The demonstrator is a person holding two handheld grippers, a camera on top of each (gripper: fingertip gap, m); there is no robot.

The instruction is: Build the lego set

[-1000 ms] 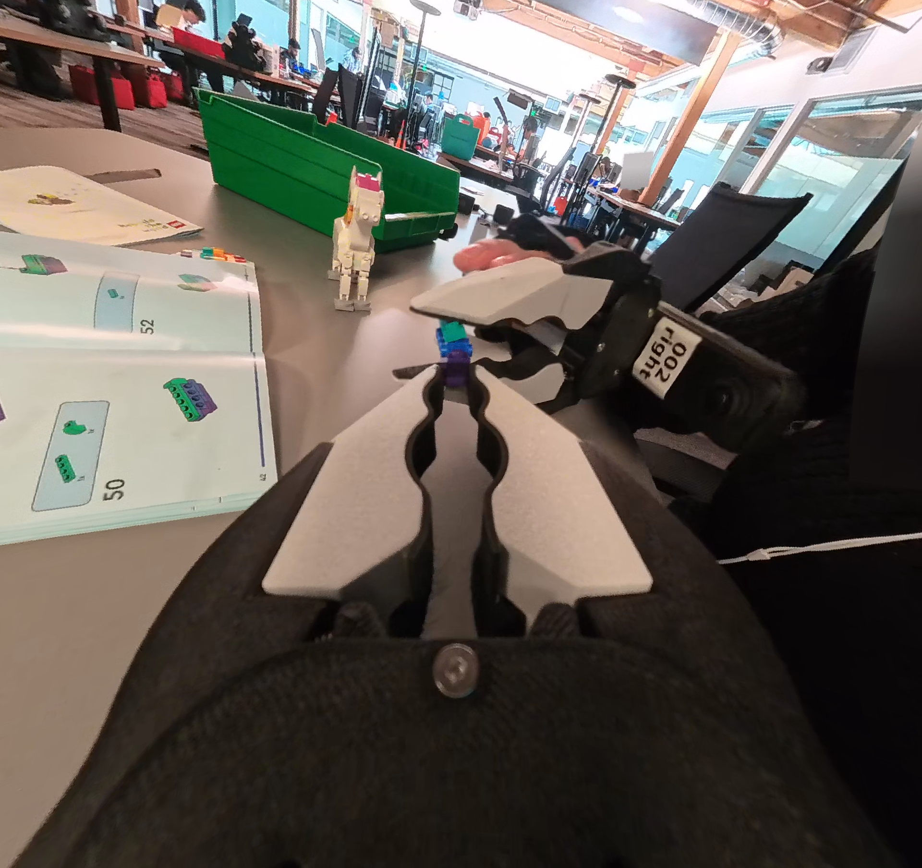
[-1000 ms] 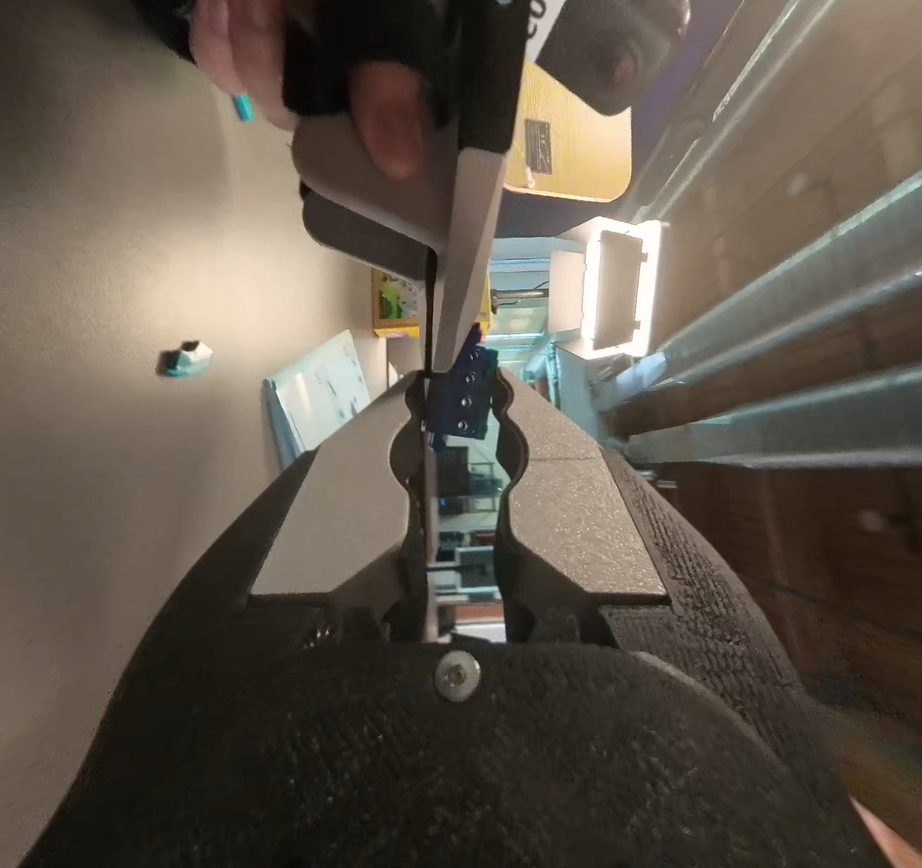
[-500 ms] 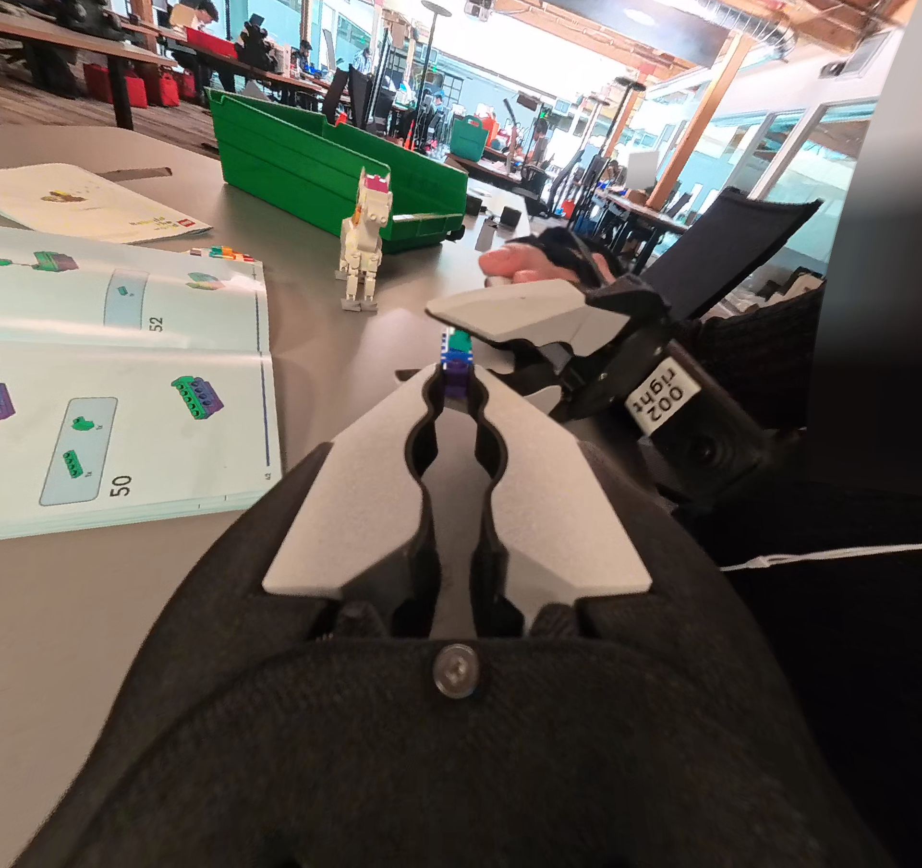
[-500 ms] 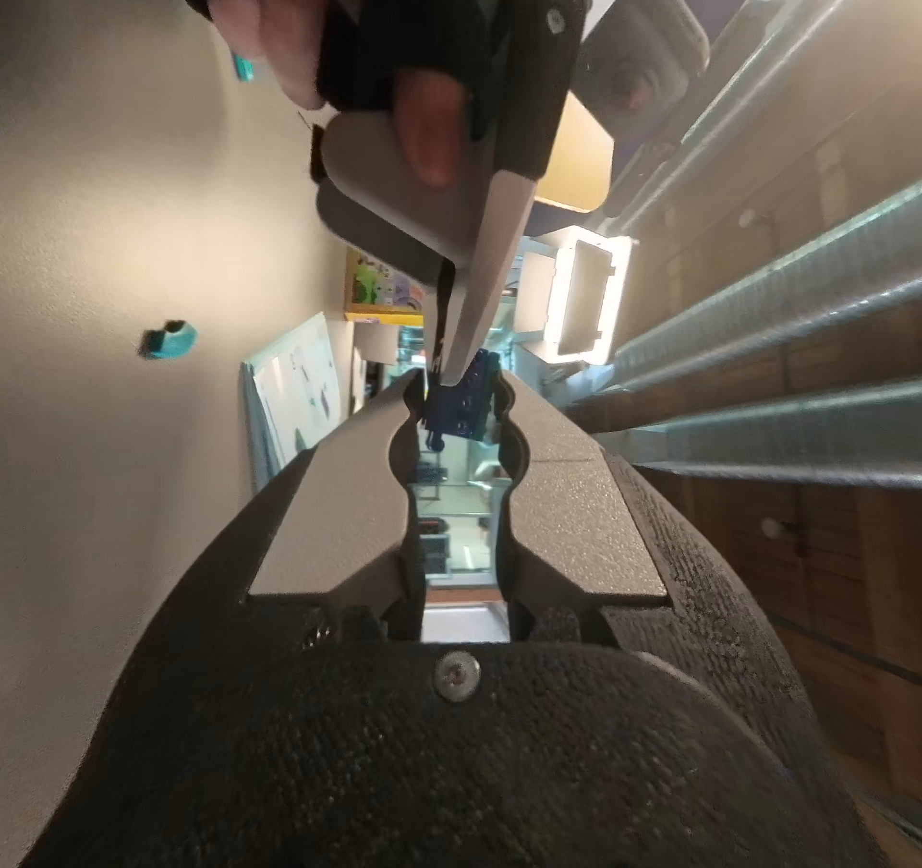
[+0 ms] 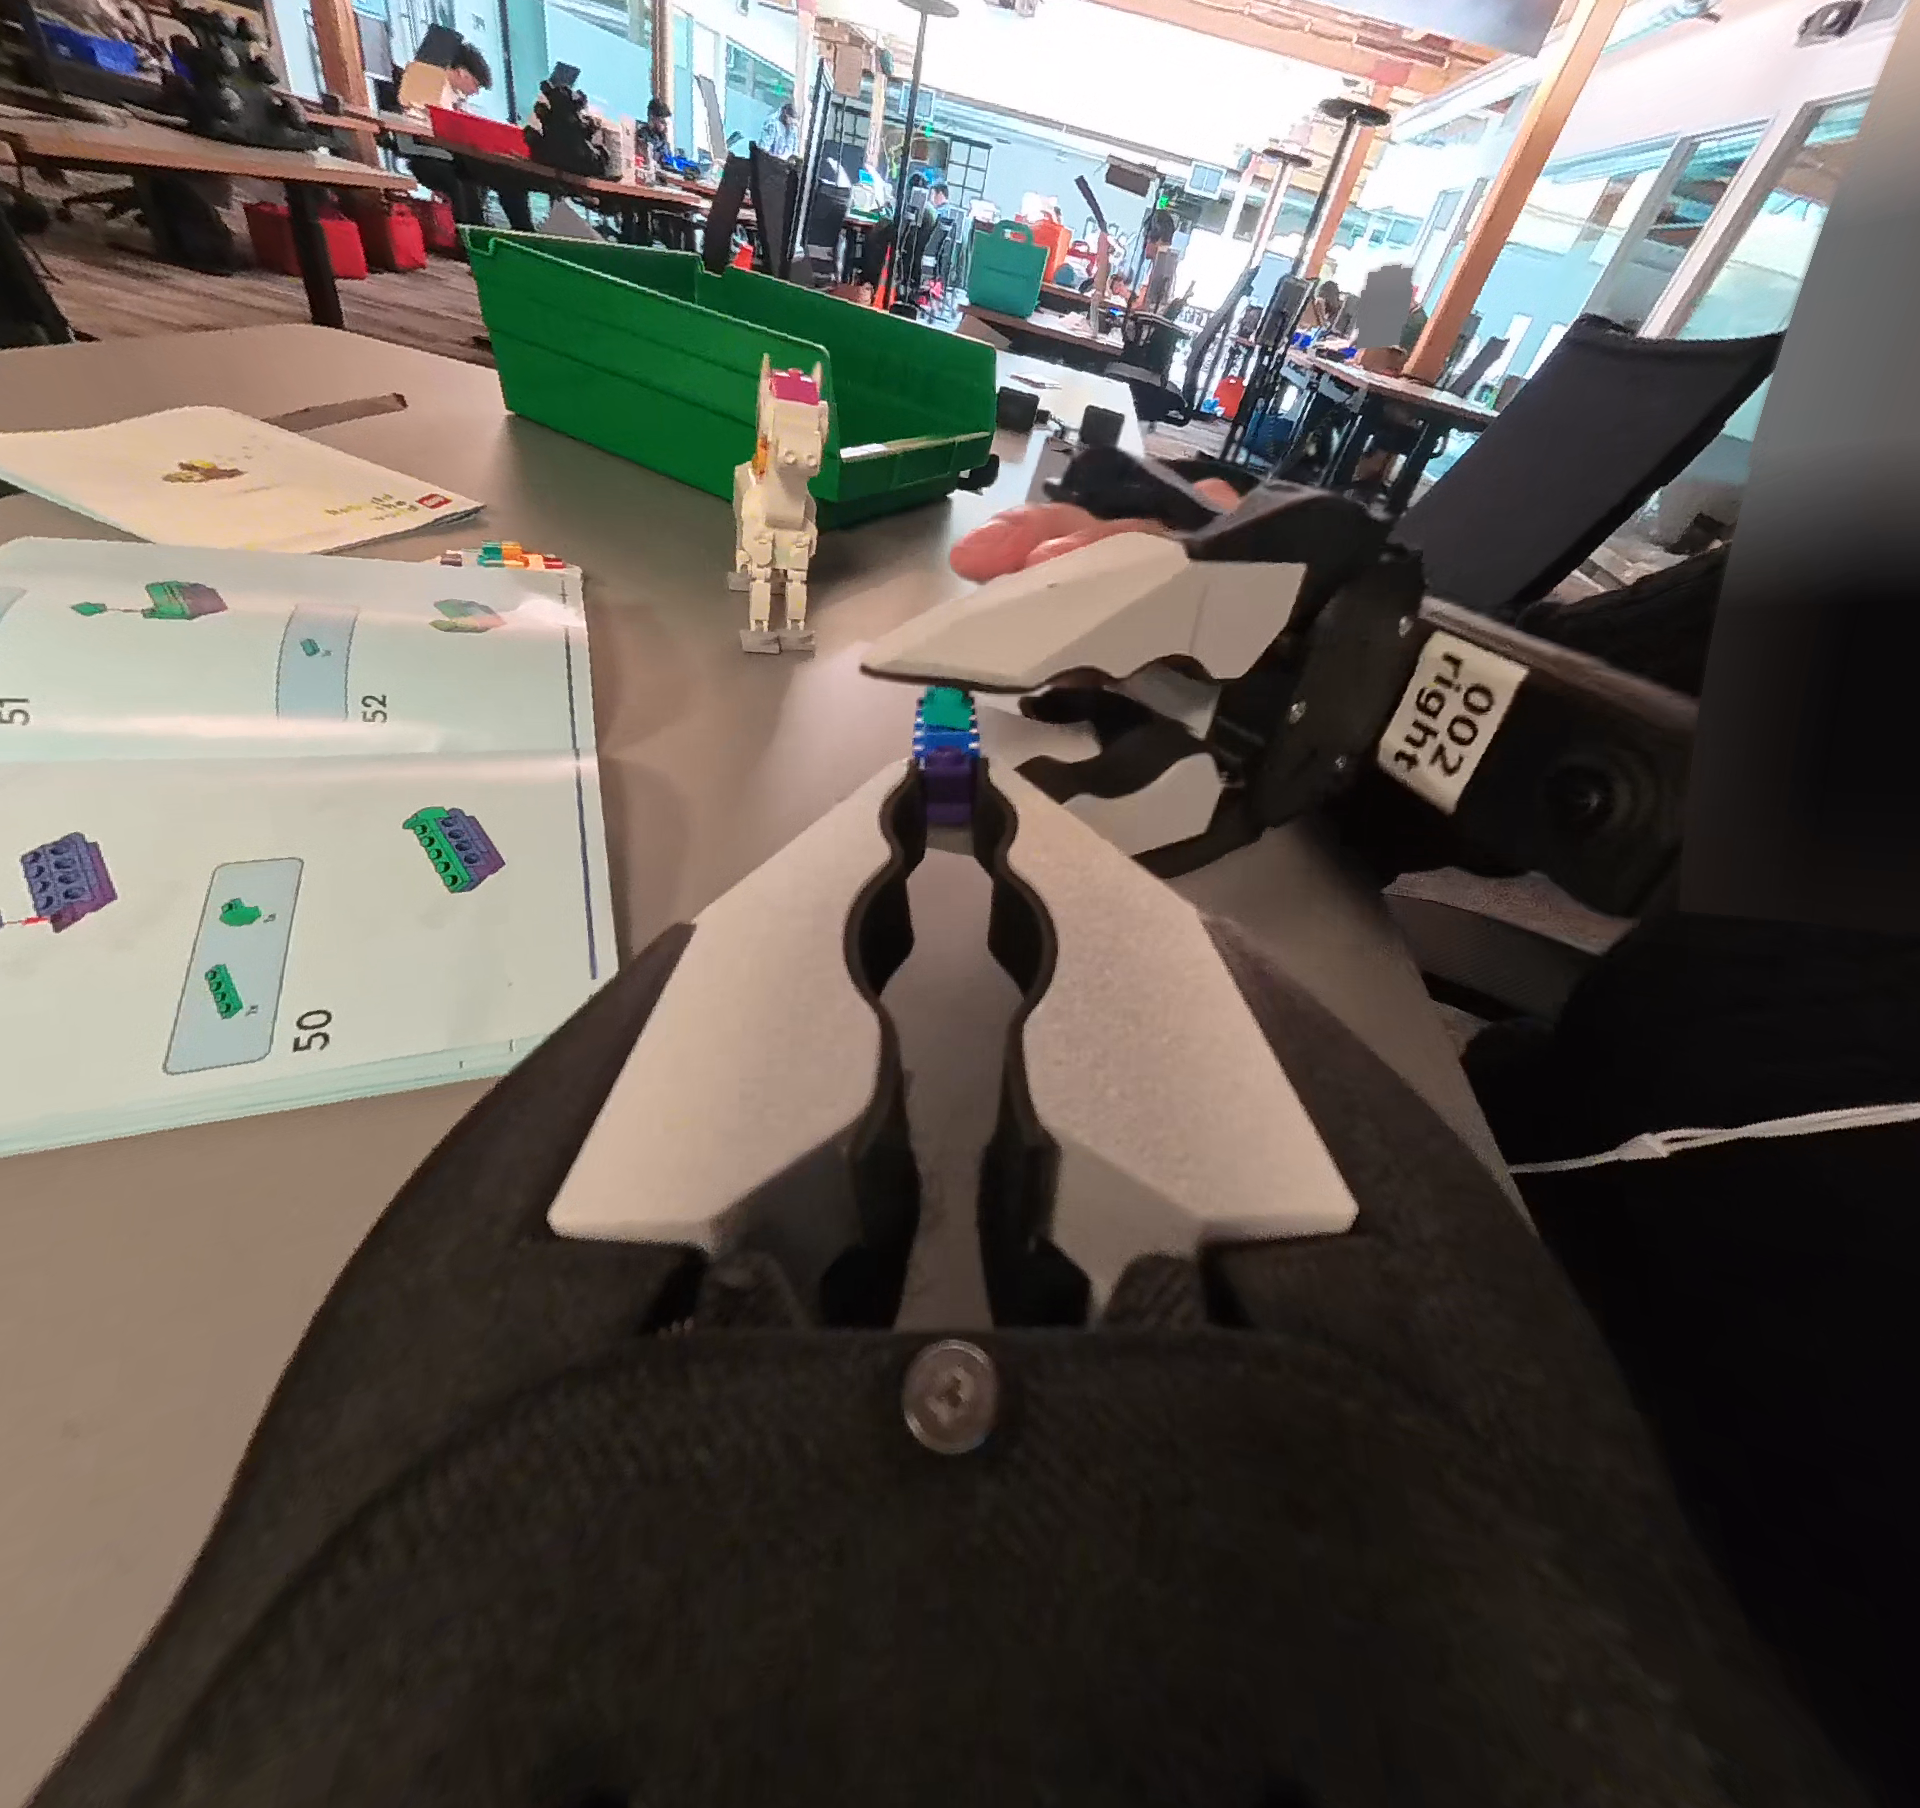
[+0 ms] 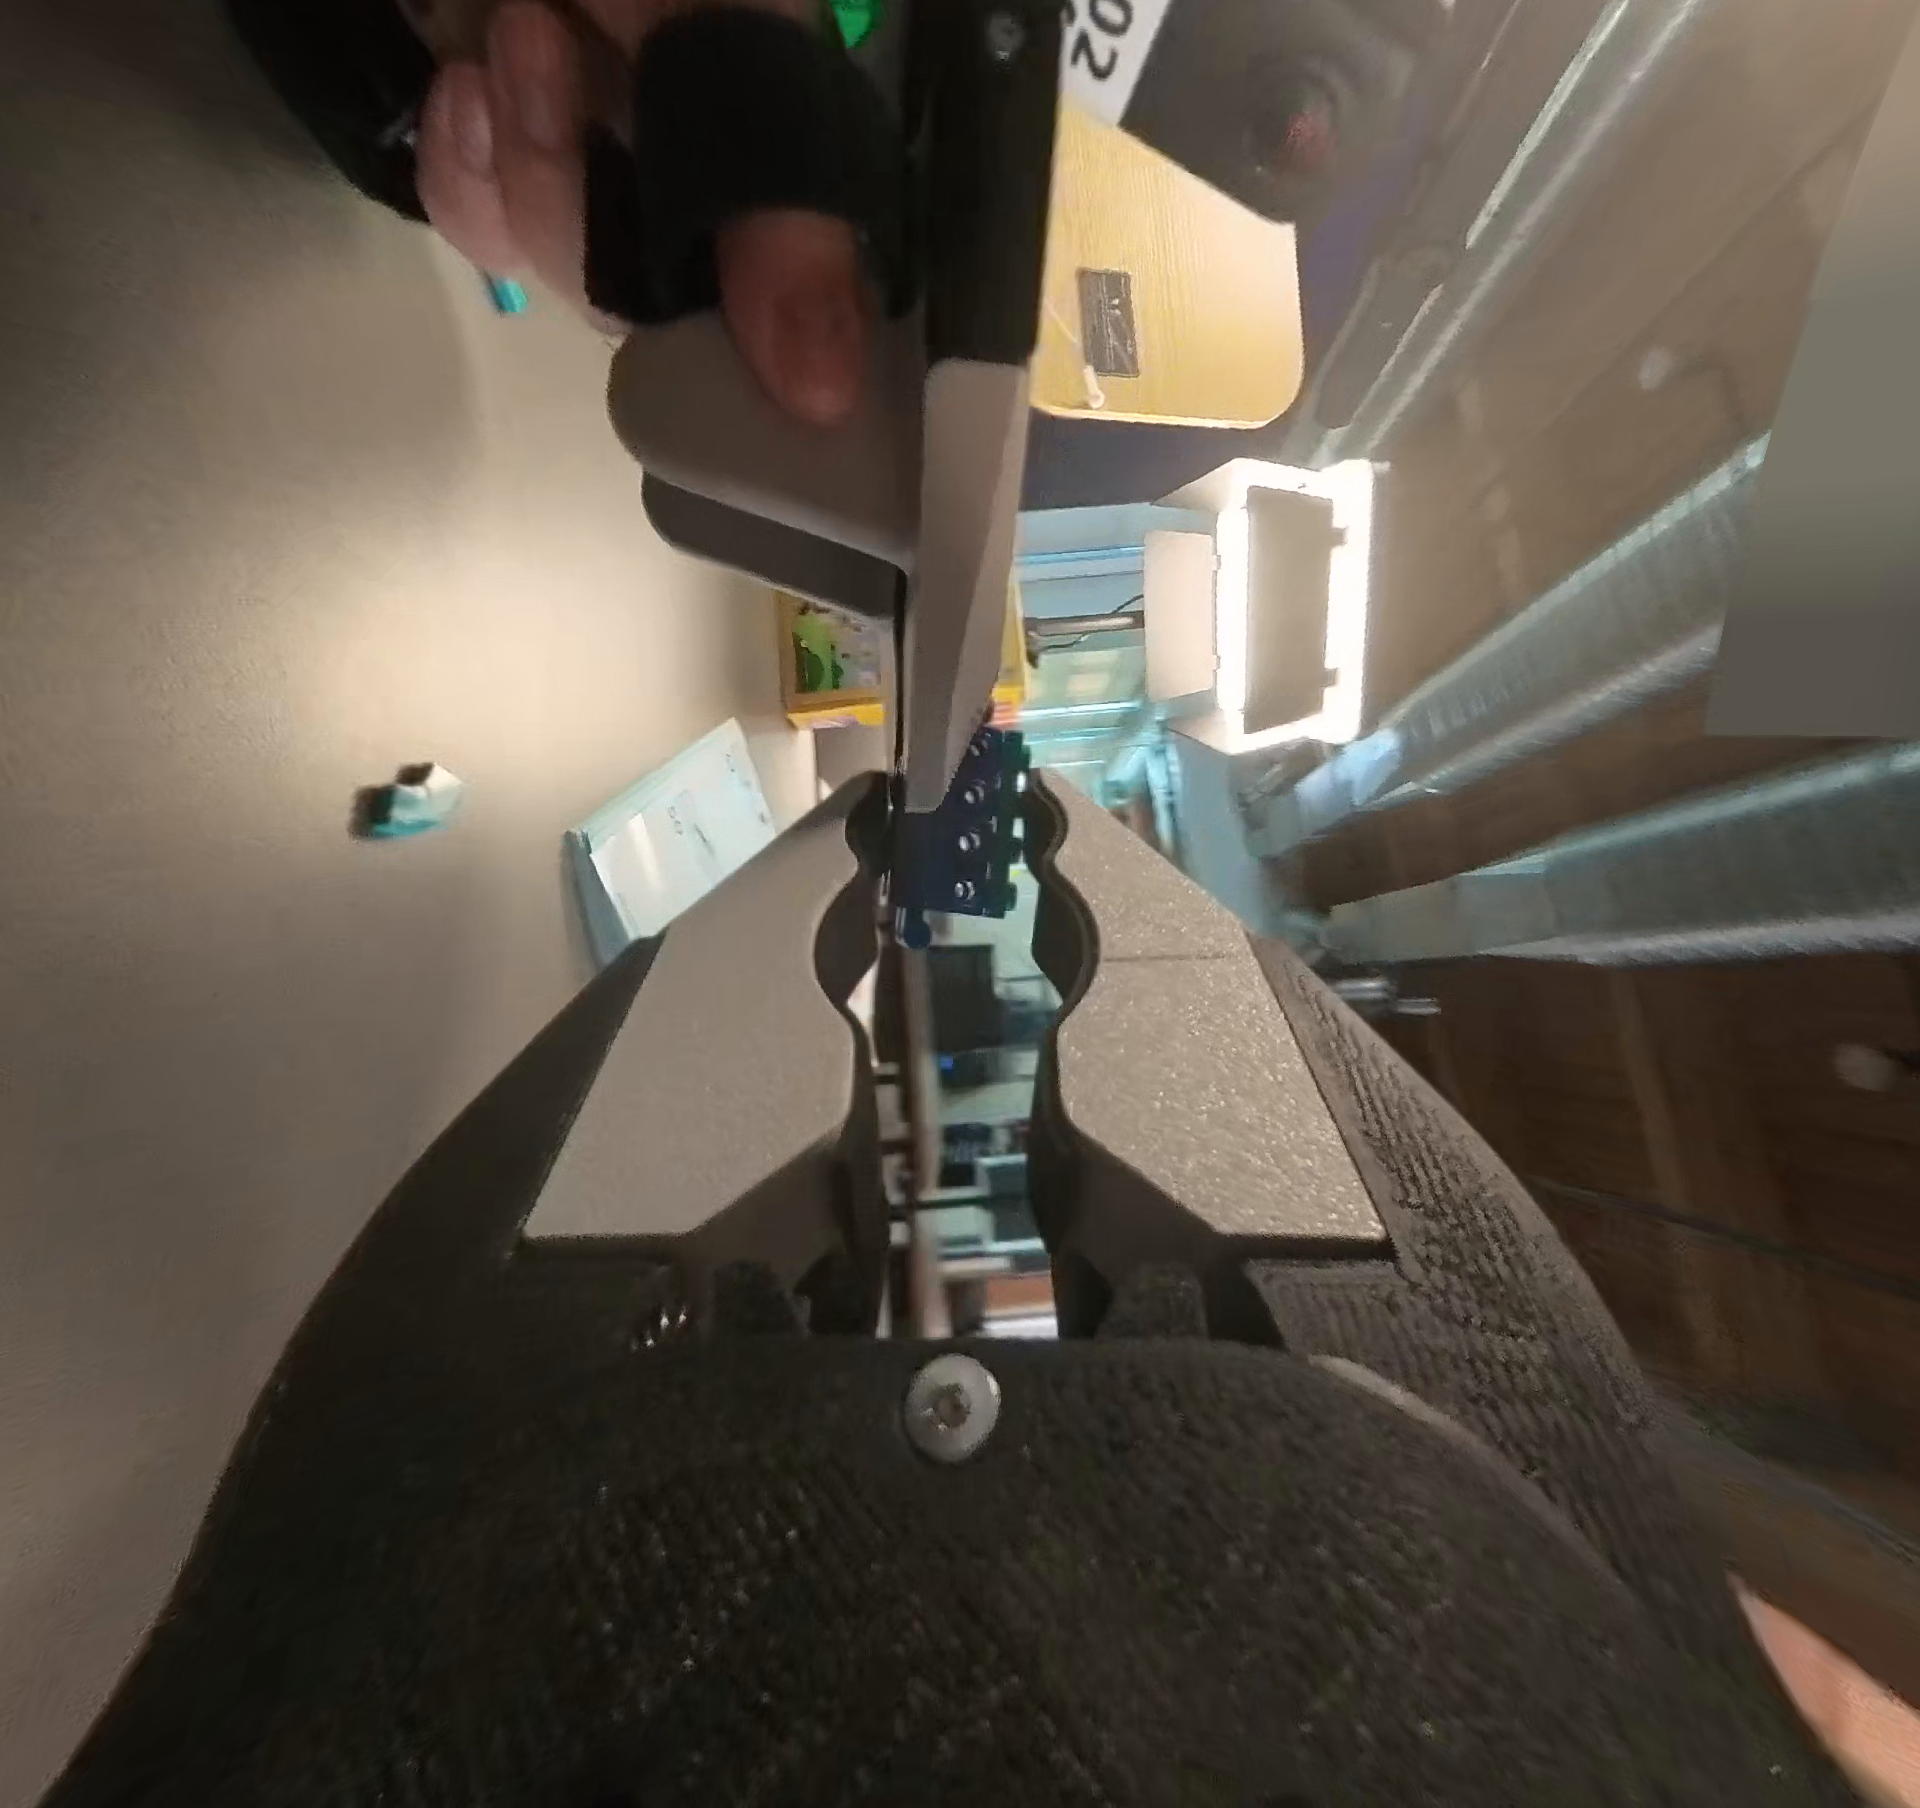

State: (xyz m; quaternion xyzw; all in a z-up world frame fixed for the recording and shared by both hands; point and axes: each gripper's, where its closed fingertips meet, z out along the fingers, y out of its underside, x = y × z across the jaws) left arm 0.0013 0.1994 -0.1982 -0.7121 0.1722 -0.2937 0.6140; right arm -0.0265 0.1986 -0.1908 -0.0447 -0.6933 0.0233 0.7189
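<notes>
A small brick stack [image 5: 943, 761], purple at the bottom, blue in the middle and teal on top, is held above the grey table. My left gripper [image 5: 945, 794] is shut on its purple lower part. My right gripper comes in from the right, and its upper finger [image 5: 1039, 615] rests flat on the teal top. In the right wrist view, rolled sideways, my right gripper [image 6: 961, 808] is closed around the stack [image 6: 966, 849], whose blue studded side shows. The left gripper's finger [image 6: 951, 615] reaches down to it from above.
An open instruction booklet [image 5: 291, 823] lies at the left, with a second booklet [image 5: 229, 480] behind it. A white llama model [image 5: 779, 522] stands before a green bin [image 5: 665, 356]. Small loose pieces [image 5: 509, 553] [image 6: 405, 802] lie on the table. A black chair [image 5: 1558, 449] is at the right. Only a small space, under 4 cm, lies between the two pairs of fingers.
Both grippers stay on the stack. The right gripper's jaws have drawn slightly closer around it. The held pair has shifted a little over the table.
</notes>
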